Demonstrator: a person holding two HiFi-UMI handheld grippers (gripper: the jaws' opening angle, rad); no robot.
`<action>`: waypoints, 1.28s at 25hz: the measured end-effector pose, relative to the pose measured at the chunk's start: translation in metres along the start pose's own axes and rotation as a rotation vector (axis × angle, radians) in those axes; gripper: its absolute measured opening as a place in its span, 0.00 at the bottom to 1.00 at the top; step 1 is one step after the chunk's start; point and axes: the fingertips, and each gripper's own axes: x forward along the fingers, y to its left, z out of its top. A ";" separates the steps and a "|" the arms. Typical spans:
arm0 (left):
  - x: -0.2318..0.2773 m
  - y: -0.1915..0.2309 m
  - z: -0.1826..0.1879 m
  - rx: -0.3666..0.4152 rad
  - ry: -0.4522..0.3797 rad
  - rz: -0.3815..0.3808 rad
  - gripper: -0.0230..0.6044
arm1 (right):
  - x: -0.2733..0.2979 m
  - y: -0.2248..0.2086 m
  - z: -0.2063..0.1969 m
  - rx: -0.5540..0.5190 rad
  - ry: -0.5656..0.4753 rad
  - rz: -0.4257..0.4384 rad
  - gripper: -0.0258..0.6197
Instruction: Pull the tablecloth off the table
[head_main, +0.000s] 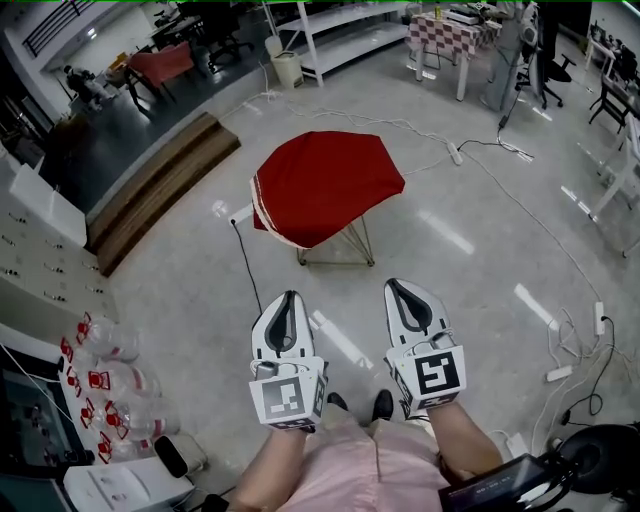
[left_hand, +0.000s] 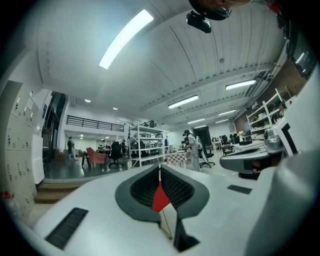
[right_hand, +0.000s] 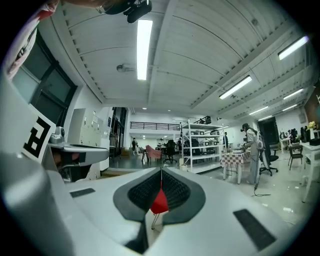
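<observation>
A red tablecloth with a pale trim covers a small folding table whose metal legs show beneath it, out on the floor ahead of me. My left gripper and right gripper are held side by side near my body, well short of the table, both shut with nothing in them. In the left gripper view the far red tablecloth shows as a sliver behind the left gripper's meeting jaws. In the right gripper view the tablecloth likewise shows beyond the shut right gripper.
A black cable runs across the floor from the table toward me. White cables and a power strip lie to the table's right. Several plastic bottles stand at my left. A wooden step and a checkered table lie farther off.
</observation>
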 end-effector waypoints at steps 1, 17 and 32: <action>0.001 -0.001 -0.002 -0.001 0.003 0.004 0.09 | 0.001 -0.002 -0.002 0.000 0.003 0.004 0.07; 0.068 0.035 -0.032 -0.036 0.052 0.014 0.09 | 0.072 -0.017 -0.027 0.000 0.071 0.009 0.07; 0.155 0.127 -0.036 -0.057 0.011 0.020 0.09 | 0.193 0.002 -0.016 -0.042 0.069 0.002 0.07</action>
